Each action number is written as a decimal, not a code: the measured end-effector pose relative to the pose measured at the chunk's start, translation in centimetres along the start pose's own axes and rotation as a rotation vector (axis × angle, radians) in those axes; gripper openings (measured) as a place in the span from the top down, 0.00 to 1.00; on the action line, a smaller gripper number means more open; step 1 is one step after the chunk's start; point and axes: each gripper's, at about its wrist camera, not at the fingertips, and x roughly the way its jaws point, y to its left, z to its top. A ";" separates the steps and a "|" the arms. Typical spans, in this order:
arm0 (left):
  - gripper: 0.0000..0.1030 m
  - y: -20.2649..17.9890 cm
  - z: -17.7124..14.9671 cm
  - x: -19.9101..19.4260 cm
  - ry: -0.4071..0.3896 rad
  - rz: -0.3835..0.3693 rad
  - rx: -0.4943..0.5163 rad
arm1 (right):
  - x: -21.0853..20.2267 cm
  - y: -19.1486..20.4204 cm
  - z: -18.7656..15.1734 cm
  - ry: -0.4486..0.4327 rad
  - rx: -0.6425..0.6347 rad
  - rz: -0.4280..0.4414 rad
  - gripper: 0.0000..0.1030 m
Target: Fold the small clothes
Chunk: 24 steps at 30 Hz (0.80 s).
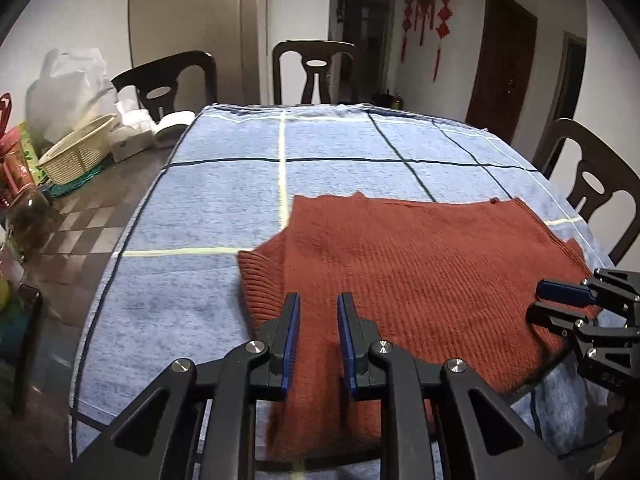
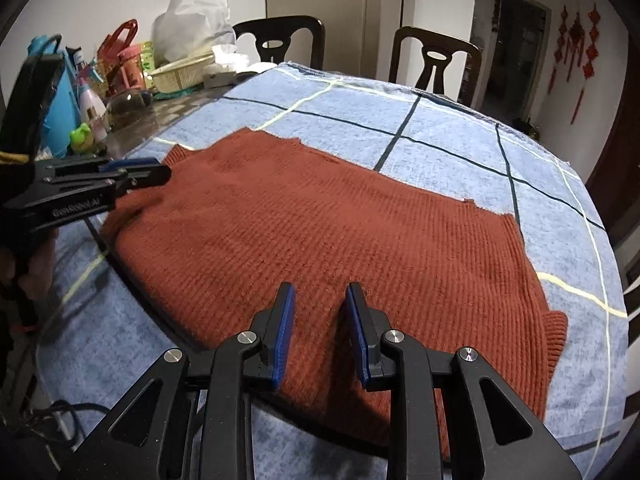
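Note:
A rust-red knitted sweater (image 1: 400,272) lies spread on a blue checked cloth (image 1: 224,184) over the table; it also shows in the right wrist view (image 2: 320,232). My left gripper (image 1: 319,308) is open, its blue-padded fingers just above the sweater's near left part, beside a ribbed cuff (image 1: 260,284). My right gripper (image 2: 320,300) is open over the sweater's near edge. In the left wrist view the right gripper (image 1: 552,298) sits at the sweater's right edge. In the right wrist view the left gripper (image 2: 156,170) sits at the sweater's left side.
Dark wooden chairs (image 1: 314,72) stand around the table. At the left end are a cream basket (image 1: 76,152), white bags (image 1: 68,88), bottles and jars (image 2: 92,104). The bare tabletop (image 1: 80,216) shows left of the cloth. Red wall ornaments (image 1: 424,12) hang beyond.

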 end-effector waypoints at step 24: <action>0.63 3.0 -0.3 2.5 0.046 0.001 -0.079 | 0.4 -2.2 0.7 0.004 0.060 -0.035 0.74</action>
